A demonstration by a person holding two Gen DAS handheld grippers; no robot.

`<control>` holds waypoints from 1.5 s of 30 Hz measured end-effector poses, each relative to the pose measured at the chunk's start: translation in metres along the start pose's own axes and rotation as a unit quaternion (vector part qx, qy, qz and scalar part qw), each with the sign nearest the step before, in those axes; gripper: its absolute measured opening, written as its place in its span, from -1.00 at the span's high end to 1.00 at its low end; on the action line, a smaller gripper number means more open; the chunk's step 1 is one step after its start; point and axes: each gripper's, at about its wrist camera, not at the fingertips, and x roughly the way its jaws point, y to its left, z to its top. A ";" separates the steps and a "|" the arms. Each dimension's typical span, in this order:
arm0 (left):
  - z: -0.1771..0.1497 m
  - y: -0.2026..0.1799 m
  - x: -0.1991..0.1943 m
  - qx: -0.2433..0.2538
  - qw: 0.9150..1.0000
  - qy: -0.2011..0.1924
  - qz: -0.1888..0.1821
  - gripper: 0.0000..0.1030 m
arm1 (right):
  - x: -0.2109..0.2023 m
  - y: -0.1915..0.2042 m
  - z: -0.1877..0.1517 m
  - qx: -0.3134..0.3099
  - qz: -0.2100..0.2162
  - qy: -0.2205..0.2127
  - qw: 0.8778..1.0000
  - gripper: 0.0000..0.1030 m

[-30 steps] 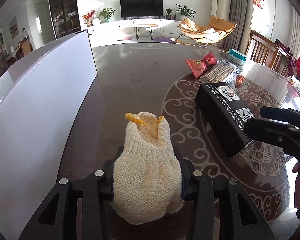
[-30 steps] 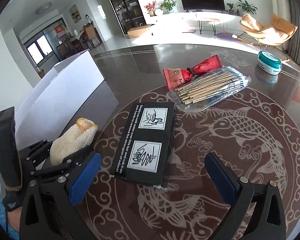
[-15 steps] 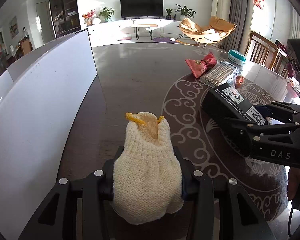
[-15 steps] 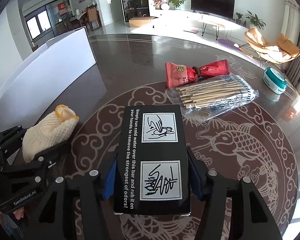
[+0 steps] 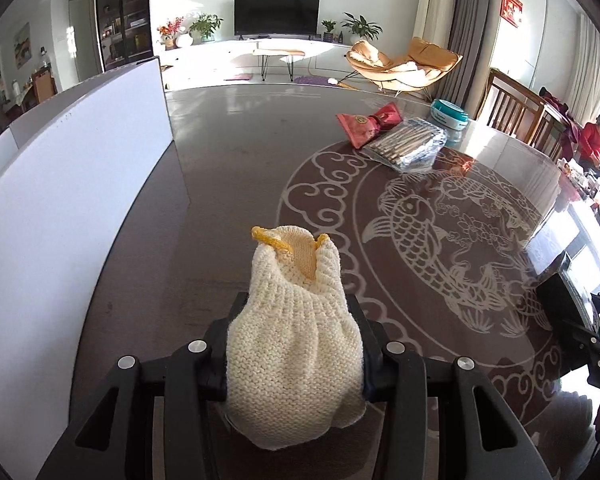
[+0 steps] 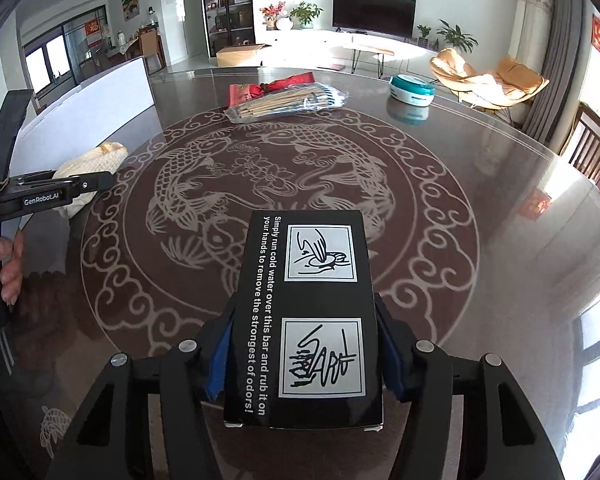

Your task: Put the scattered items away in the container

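Observation:
My left gripper (image 5: 295,312) is shut on a cream knitted glove (image 5: 294,344) with a yellow cuff, held above the dark glass table beside the white container wall (image 5: 80,184). My right gripper (image 6: 305,320) is shut on a black printed box (image 6: 312,312), its blue pads pressed to both long sides. In the left wrist view that box (image 5: 560,300) shows only at the far right edge. The right wrist view has the left gripper (image 6: 60,188) and the glove (image 6: 88,164) at its left, next to the container (image 6: 100,100).
On the far side of the table lie a red pouch (image 5: 368,122), a clear pack of chopsticks (image 5: 408,142) and a teal round tin (image 5: 449,111). Wooden chairs (image 5: 516,108) stand past the right rim. A person in red (image 5: 592,140) is far off.
The right gripper closed on the black box and carried it away from the left gripper, to the right edge of the left wrist view. The left gripper with the glove shifted slightly.

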 end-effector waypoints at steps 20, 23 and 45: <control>-0.013 -0.067 0.008 0.034 0.998 0.033 0.031 -1.00 | 0.009 -0.019 0.000 0.048 -0.042 0.021 0.998 -1.00; -0.013 -0.067 0.008 0.034 0.998 0.033 0.031 -1.00 | 0.010 -0.019 0.000 0.048 -0.042 0.021 0.998 -1.00; -0.012 -0.068 0.009 0.033 0.998 0.033 0.031 -1.00 | 0.010 -0.019 0.000 0.048 -0.042 0.022 0.998 -1.00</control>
